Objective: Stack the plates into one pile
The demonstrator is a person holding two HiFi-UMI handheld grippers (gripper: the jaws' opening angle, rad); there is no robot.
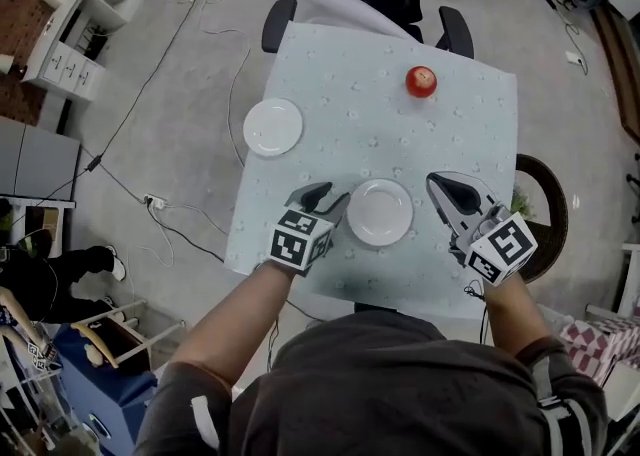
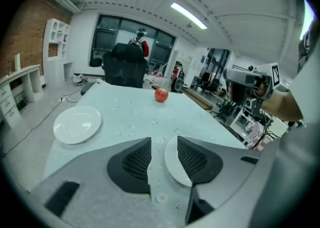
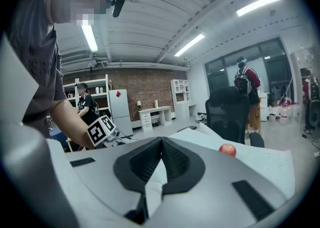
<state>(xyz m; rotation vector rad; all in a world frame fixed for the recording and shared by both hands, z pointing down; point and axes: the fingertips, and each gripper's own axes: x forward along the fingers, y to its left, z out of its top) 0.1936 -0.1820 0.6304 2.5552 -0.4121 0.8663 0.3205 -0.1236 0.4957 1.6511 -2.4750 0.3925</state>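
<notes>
Two plates apart on table (image 1: 330, 74): far plate (image 1: 272, 127) at left, near plate (image 1: 380, 212) between left gripper (image 1: 325, 200) and right gripper (image 1: 448, 194); apple (image 1: 421, 81) far right. Left gripper view: jaws apart, gripping nothing, near plate's edge in the gap. Right gripper view: jaws closed, empty.

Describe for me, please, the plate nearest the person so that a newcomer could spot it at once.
Start at the square table with the pale flowered cloth. Near its front edge lies a round white plate, with the left tongs on one side and the right tongs on the other. The other white plate sits alone by the table's left edge, away from both tongs.
</notes>
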